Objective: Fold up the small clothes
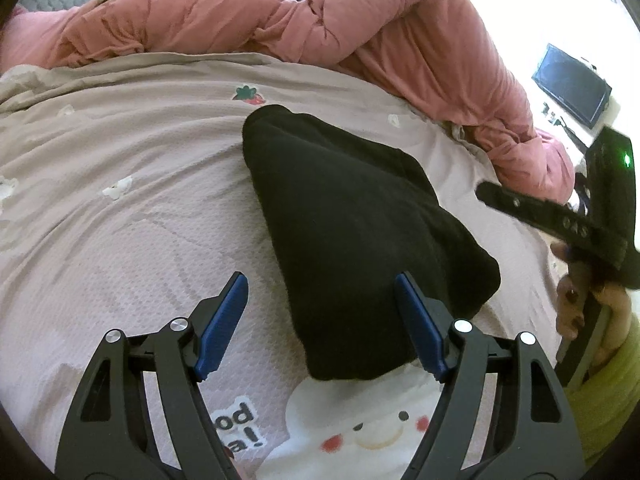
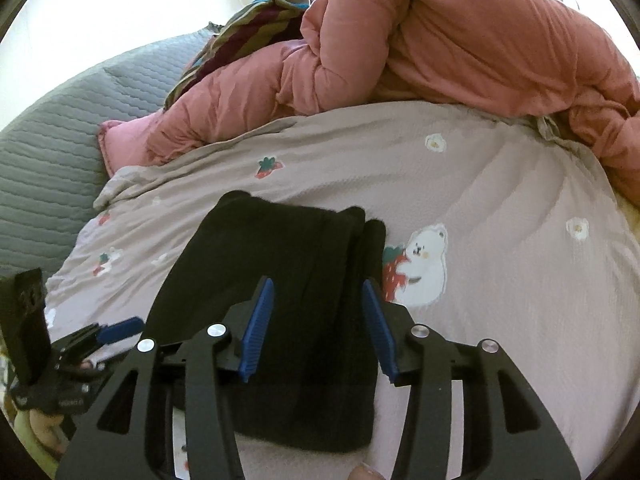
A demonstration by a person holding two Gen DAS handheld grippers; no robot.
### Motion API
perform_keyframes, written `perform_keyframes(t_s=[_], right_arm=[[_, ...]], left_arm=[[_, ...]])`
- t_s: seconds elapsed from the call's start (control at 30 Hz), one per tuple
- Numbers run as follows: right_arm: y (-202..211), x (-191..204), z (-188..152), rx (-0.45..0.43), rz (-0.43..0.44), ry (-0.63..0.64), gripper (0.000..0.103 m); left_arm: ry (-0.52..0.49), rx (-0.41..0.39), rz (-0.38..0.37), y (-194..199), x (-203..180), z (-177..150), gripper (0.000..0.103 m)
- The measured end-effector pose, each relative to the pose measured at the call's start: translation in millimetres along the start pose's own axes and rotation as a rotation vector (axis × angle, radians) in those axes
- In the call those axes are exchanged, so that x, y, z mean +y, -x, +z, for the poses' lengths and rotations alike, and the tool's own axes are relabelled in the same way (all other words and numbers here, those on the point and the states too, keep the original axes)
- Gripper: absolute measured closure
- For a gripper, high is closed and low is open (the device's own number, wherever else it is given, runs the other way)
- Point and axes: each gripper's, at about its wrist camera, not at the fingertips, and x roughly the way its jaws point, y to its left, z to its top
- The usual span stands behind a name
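A black garment (image 1: 352,216) lies folded into a thick, roughly rectangular bundle on the pale printed bed cover (image 1: 120,220). My left gripper (image 1: 320,280) hangs open over its near left corner; one blue pad is over the cover and the other over the cloth, and neither presses on it. In the right wrist view the same black garment (image 2: 288,264) lies under my right gripper (image 2: 317,282), whose blue pads stand apart above the cloth with nothing pinched. The left gripper's blue finger (image 2: 120,330) shows at the lower left there. A hand (image 1: 572,304) in a yellow-green sleeve holds the right tool.
A bunched pink duvet (image 1: 240,20) runs along the far side of the cover. A grey quilted mattress (image 2: 48,160) and a striped cloth (image 2: 248,28) lie at the far left. A dark screen (image 1: 572,84) stands on a white surface beyond the bed.
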Motion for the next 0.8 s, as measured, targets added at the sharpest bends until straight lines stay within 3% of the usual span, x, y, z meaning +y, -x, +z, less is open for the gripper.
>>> perform_keyframes(t_s=[0.27,0.4,0.47,0.67,0.73,0.8], right_arm=[[14.5,3.0,-21.9,0.044,0.075,-0.009,0.058],[8.9,8.1,-33.8,0.095,0.115,-0.007,0.058],[5.6,8.2,-37.5,0.107,0.133,-0.016,0.058],[-9.9,2.5,-36.4,0.139,0.16,-0.055,0.059],[-12.6,2.7,-37.0,0.149,0.17,-0.043,0.084],[-12.7,4.4,-37.8,0.153,0.169,-0.029,0.085]], left_arm=[[0.072,-0.002,-0.004,14.9,19.2,-5.6,0.035],[0.098,-0.003,-0.018,16.9,24.3,-7.7,0.036],[0.108,0.0,-0.034,15.9,25.1,-8.7,0.041],[0.103,0.033,-0.054,5.6,21.9,-15.8,0.041],[0.104,0.03,-0.056,6.2,22.6,-15.6,0.041],[0.106,0.029,-0.056,6.4,23.0,-16.0,0.041]])
